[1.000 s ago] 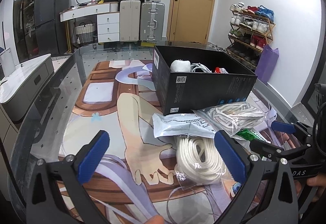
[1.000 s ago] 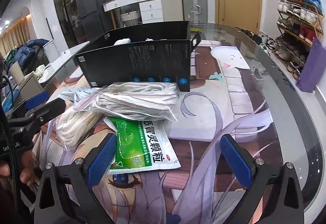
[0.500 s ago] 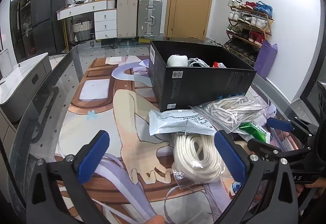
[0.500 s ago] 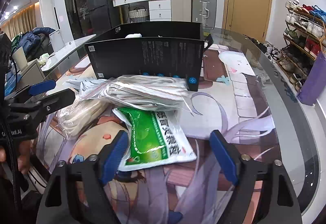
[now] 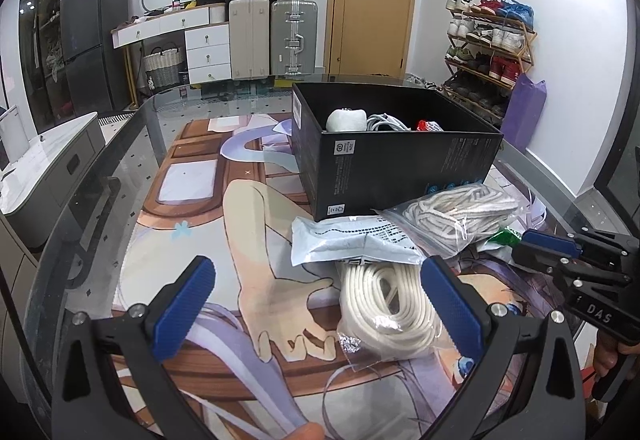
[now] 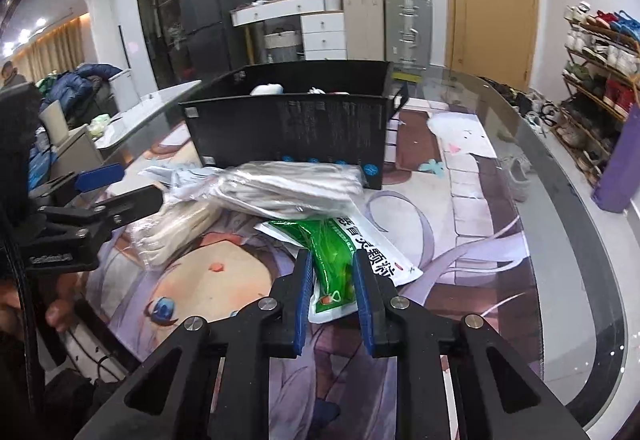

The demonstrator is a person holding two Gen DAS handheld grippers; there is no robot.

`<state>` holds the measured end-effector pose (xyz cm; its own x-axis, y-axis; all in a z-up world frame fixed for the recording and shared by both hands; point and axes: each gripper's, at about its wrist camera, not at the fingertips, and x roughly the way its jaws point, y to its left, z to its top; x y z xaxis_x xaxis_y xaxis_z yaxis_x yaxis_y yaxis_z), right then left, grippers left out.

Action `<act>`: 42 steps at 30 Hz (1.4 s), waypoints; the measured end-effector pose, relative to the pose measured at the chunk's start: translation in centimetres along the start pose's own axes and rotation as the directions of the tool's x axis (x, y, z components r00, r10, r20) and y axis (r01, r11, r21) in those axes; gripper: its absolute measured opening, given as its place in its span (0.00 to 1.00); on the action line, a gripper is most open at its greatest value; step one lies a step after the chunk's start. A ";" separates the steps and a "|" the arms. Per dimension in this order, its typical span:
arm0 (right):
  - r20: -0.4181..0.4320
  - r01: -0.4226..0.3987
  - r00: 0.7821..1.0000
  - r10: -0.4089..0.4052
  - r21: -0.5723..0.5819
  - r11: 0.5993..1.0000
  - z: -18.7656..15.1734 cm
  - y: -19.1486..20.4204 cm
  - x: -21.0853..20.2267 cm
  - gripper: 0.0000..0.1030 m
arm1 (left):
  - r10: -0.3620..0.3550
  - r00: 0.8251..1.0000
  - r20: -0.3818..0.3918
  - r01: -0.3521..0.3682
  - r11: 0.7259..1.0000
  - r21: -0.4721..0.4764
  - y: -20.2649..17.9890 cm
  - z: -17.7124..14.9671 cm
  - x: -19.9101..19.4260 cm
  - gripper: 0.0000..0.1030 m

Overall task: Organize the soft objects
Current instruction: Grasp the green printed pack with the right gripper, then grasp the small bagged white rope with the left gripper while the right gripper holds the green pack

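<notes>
I am clamping my right gripper (image 6: 331,290) on the near end of the green-and-white packet (image 6: 340,252), which is lying on the printed mat (image 6: 460,200) with its far end tucked under a bagged white cord (image 6: 292,186) at 12 o'clock. My left gripper (image 5: 316,304) is hanging with jaws spread wide, its right pad over the bagged rope coil (image 5: 384,304). The black box (image 5: 392,156) is sitting at 1 o'clock from it.
</notes>
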<state>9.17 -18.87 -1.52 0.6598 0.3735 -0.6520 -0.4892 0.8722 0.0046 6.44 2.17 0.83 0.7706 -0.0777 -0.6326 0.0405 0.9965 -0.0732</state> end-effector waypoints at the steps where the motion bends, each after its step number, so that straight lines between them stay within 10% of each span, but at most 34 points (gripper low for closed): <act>1: 0.002 -0.004 1.000 0.004 -0.002 1.000 0.0 0.0 -0.2 0.23 | -0.001 1.000 0.000 0.001 1.000 -0.003 0.0 0.0 0.0 1.00; 5: -0.001 0.014 1.000 -0.014 -0.021 1.000 0.0 0.0 -0.1 0.53 | -0.003 1.000 0.002 0.003 1.000 -0.003 0.0 0.0 0.0 1.00; 17: -0.056 0.047 0.997 -0.049 -0.035 0.998 0.9 -1.3 2.3 0.76 | -0.019 1.000 0.005 0.019 1.000 -0.001 0.0 -0.1 -0.1 1.00; 29: -0.039 0.014 0.999 -0.017 -0.087 0.996 0.6 0.0 2.0 0.38 | -0.027 1.000 -0.002 0.027 1.000 0.002 0.0 0.0 0.0 1.00; 42: 0.038 -0.029 0.999 0.032 -0.080 0.996 -0.9 0.6 -1.4 0.35 | -0.016 0.997 -0.071 0.020 0.998 0.056 -1.8 -1.0 0.6 1.00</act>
<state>7.41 -19.21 -1.31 0.6649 0.4134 -0.6221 -0.5523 0.8328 -0.0369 6.22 0.26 -0.21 0.7231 -0.0953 -0.6842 0.0909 0.9950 -0.0424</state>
